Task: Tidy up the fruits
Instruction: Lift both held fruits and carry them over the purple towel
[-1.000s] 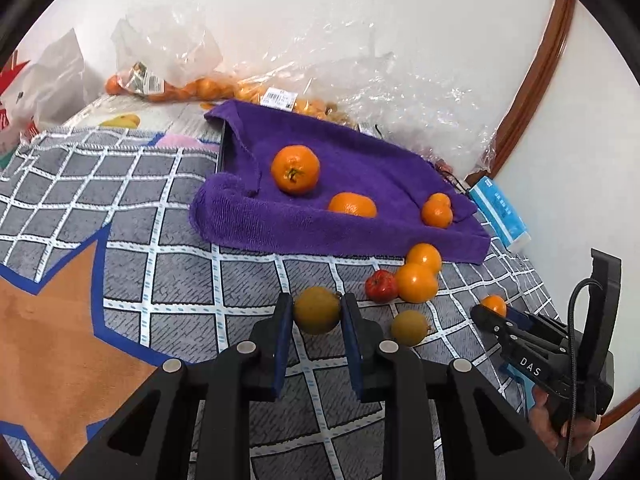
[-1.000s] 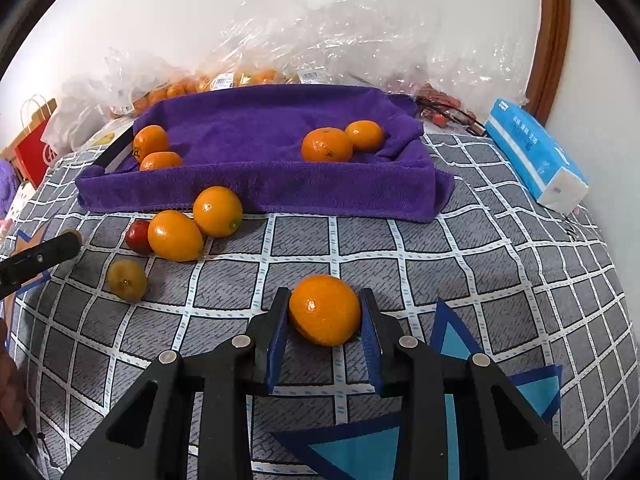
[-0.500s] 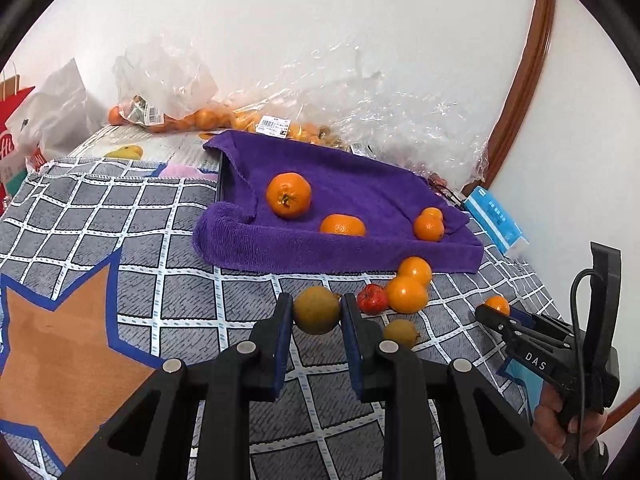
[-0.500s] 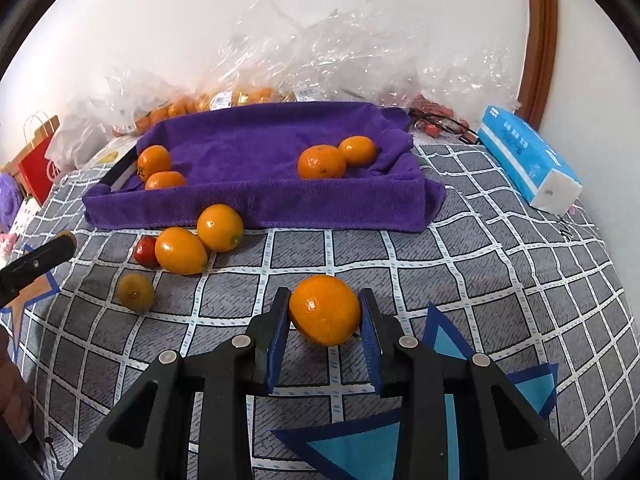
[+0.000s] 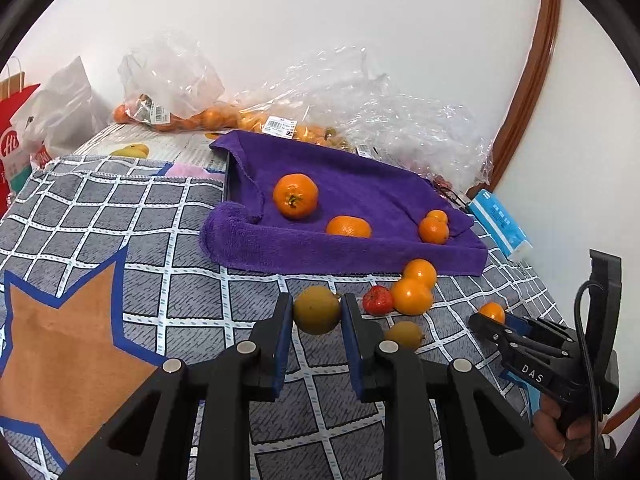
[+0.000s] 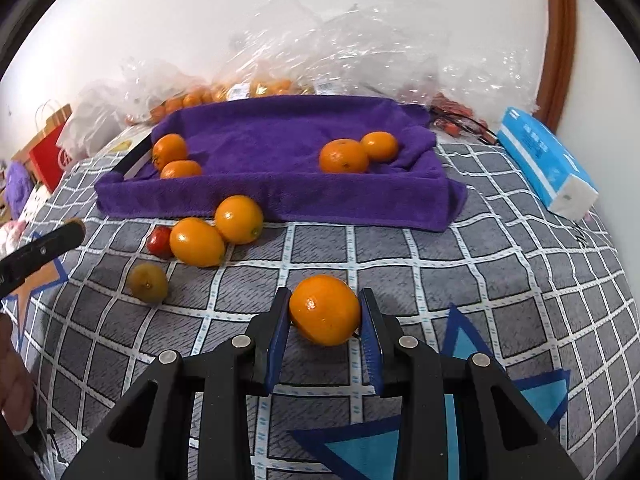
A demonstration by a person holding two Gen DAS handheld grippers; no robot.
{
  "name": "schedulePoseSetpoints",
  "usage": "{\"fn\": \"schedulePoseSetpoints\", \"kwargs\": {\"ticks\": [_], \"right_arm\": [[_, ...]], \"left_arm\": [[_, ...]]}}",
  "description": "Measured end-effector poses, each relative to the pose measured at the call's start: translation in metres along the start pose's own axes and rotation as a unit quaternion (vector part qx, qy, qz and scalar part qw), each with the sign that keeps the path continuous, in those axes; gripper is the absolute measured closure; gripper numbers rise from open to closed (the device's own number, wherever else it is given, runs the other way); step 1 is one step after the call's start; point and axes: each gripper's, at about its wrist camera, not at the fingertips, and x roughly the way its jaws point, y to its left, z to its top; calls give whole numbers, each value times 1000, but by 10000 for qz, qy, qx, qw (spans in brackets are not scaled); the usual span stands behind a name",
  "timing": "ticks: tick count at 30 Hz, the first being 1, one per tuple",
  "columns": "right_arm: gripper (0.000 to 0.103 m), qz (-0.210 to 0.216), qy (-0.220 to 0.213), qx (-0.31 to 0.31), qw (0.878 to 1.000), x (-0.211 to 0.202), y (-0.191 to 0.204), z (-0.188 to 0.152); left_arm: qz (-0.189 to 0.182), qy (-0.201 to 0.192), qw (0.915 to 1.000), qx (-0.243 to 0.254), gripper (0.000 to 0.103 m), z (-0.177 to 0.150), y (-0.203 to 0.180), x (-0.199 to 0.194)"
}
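Observation:
My left gripper [image 5: 316, 312] is shut on a yellow-green fruit [image 5: 317, 309], held above the checked cloth. My right gripper [image 6: 325, 312] is shut on an orange [image 6: 325, 309]; it also shows in the left wrist view [image 5: 491, 312]. A purple towel-lined tray [image 6: 280, 200] lies ahead and holds several oranges [image 6: 343, 155]. In front of it on the cloth lie two oranges [image 6: 197, 241], a small red fruit [image 6: 159, 241] and another yellow-green fruit [image 6: 147, 282].
Clear plastic bags of oranges [image 5: 208, 116] lie along the wall behind the tray. A blue tissue pack [image 6: 544, 164] sits to the right. A red paper bag [image 5: 16, 148] stands at far left. A brown door frame [image 5: 524, 92] rises at right.
Both grippers have risen and pulled back a little with their fruits held. The tray and loose fruits look farther away and have not moved.

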Motion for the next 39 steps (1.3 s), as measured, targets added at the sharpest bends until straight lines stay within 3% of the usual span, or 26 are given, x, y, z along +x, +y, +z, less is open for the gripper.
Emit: {"fn": "schedulePoseSetpoints", "kwargs": {"ticks": [11,14,23,34,39], "right_arm": [[69,368,-290,498,9977,-23,-15,2],[69,481,-430,658,9957,-36,-18,11],[69,232,-757,570,9952,-53,-13,60],[69,51,-832,549,9950,-24,-18,103],[69,54,-878,607,9943,-4,-20,114]], "left_arm": [[-285,303,9990,-173,80,12,-3,-6],[-275,200,9993,-146,80,23,-6,-15],[-48,-193,9998,-102,80,66,-10,-28],[73,-398,9991,-125,80,112,-9,0],[-97,-383,9989,-248,80,120,-1,26]]}}
